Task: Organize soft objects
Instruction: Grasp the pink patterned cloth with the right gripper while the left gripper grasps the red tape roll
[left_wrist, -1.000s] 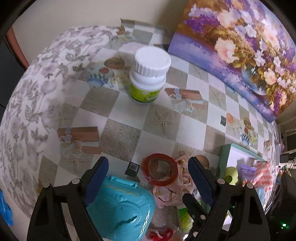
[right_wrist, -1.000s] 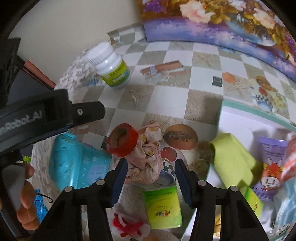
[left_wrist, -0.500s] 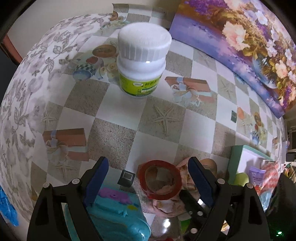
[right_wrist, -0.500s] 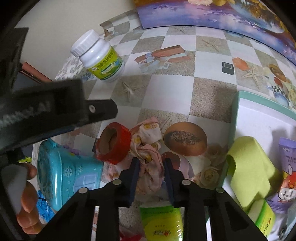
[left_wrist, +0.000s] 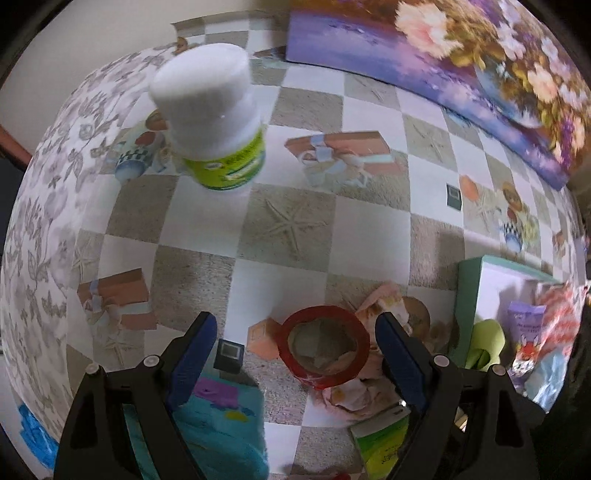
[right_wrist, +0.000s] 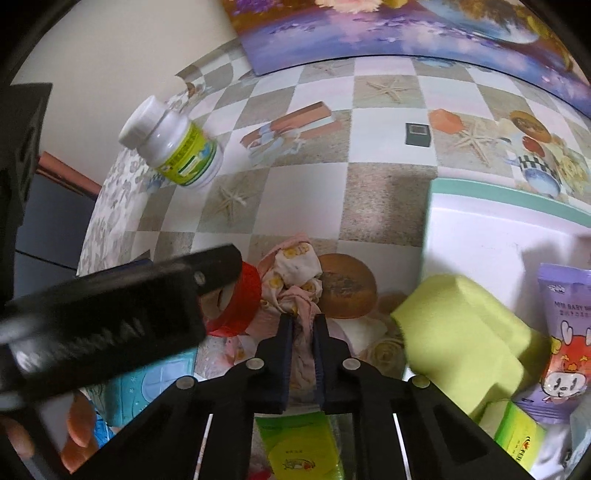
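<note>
We see the right claw (right_wrist: 303, 325) clenched on the crumpled pink cloth (right_wrist: 291, 280); its jaws have just been closing, and a fold of the fabric is pinched between the blue pads (right_wrist: 286, 354). The cloth lies on the checkered surface (left_wrist: 280, 221), touching the red tape roll (left_wrist: 324, 345) on the roll's right side.

The left claw (left_wrist: 295, 345) is released, jaws spread wide. It points down at the surface, and the tape roll sits between its pads without touching either.

Relative to the tape roll:
- The teal toy case (left_wrist: 218, 424) lies just beside it, on the near left.
- A green tissue pack (right_wrist: 295, 443) lies just beyond the cloth, on the near side.
- The white tray with the green rim (right_wrist: 480, 229) stands to the right; it holds a yellow-green sponge (right_wrist: 461, 332) and a purple packet (right_wrist: 565, 332).
- The white bottle (left_wrist: 218, 125) stands well apart, on the far left.
- Open surface extends from the roll toward the floral painting (left_wrist: 461, 66) at the far edge.
</note>
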